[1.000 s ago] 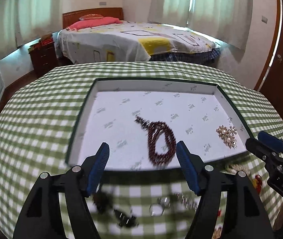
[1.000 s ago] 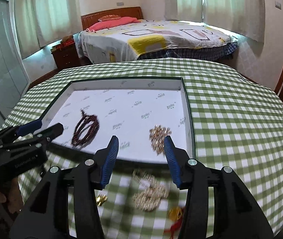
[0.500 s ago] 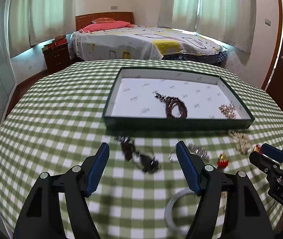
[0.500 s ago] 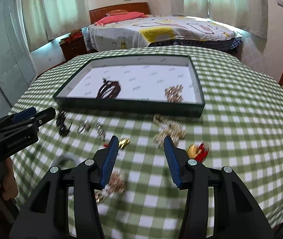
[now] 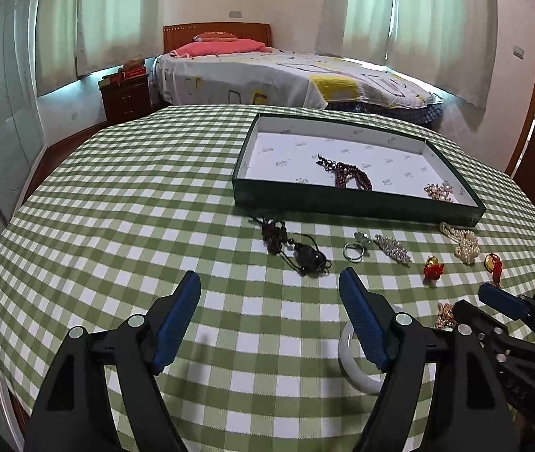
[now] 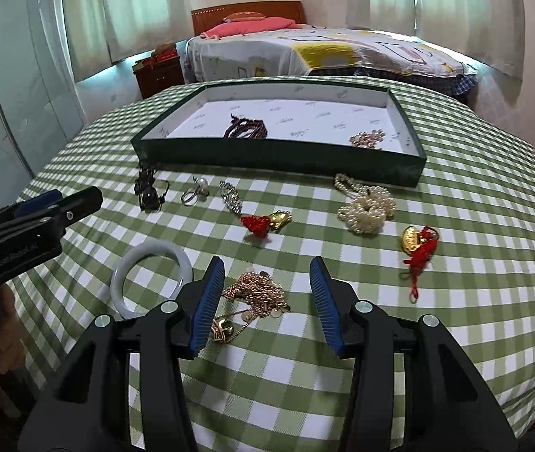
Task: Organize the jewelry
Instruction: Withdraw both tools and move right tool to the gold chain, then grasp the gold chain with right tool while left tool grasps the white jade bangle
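On the bench (image 6: 474,196), with its green checked cloth, your jewelry lies spread in front of the green tray (image 6: 278,156), which already holds a dark red bead string (image 6: 246,128) and a pearl brooch (image 6: 367,138). Your left gripper (image 5: 269,314) hangs over bare cloth, its jaws apart and just opening wider, nothing between them. Your right gripper (image 6: 267,295) stands with its jaws apart above a gold chain (image 6: 258,293); you are not gripping it. Just left of it lies a white bangle (image 6: 152,280).
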A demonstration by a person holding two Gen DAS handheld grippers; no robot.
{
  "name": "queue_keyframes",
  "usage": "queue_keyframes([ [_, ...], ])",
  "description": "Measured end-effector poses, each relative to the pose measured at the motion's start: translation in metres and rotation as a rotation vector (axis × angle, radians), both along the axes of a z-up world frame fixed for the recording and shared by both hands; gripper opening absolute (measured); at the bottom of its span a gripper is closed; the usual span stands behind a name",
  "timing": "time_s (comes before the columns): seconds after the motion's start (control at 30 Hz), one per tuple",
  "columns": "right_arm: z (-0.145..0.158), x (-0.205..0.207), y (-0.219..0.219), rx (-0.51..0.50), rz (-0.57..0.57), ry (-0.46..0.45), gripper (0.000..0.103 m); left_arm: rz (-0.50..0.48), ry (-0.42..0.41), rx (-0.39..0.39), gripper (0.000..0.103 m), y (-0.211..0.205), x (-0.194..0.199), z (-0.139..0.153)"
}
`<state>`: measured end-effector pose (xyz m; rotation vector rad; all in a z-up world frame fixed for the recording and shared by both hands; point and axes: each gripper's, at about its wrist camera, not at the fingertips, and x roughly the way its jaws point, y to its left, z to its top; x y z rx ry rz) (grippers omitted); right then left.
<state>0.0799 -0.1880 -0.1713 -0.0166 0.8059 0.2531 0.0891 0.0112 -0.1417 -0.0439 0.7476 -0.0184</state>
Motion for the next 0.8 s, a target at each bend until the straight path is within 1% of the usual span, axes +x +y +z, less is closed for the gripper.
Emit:
queue_keyframes([
  [0.2, -0.011, 0.004, 0.005, -0.026, 0.007, 0.031, 0.046, -0.005, 0.008, 0.0, 0.074, -0.002, -0.002, -0.004],
  [0.37, -0.013, 0.003, 0.008, -0.056, 0.009, 0.027, 0.044, -0.016, 0.013, 0.004, 0.074, -0.006, -0.004, -0.005],
  [0.43, -0.013, 0.002, 0.008, -0.058, 0.016, 0.023, 0.034, -0.017, 0.014, 0.004, 0.074, -0.006, -0.004, -0.006],
  [0.47, -0.013, 0.001, 0.008, -0.059, 0.02, 0.022, 0.032, -0.017, 0.016, 0.003, 0.074, -0.007, -0.004, -0.006],
  [0.53, -0.013, 0.0, 0.01, -0.056, 0.035, 0.02, 0.022, -0.019, 0.02, 0.001, 0.074, -0.007, -0.004, -0.007],
  [0.6, -0.013, -0.001, 0.011, -0.056, 0.045, 0.02, 0.018, -0.022, 0.025, -0.002, 0.074, -0.008, -0.004, -0.008],
  [0.8, -0.009, -0.001, 0.001, -0.018, 0.015, 0.014, 0.015, -0.046, 0.025, -0.005, 0.074, -0.015, -0.007, -0.008],
])
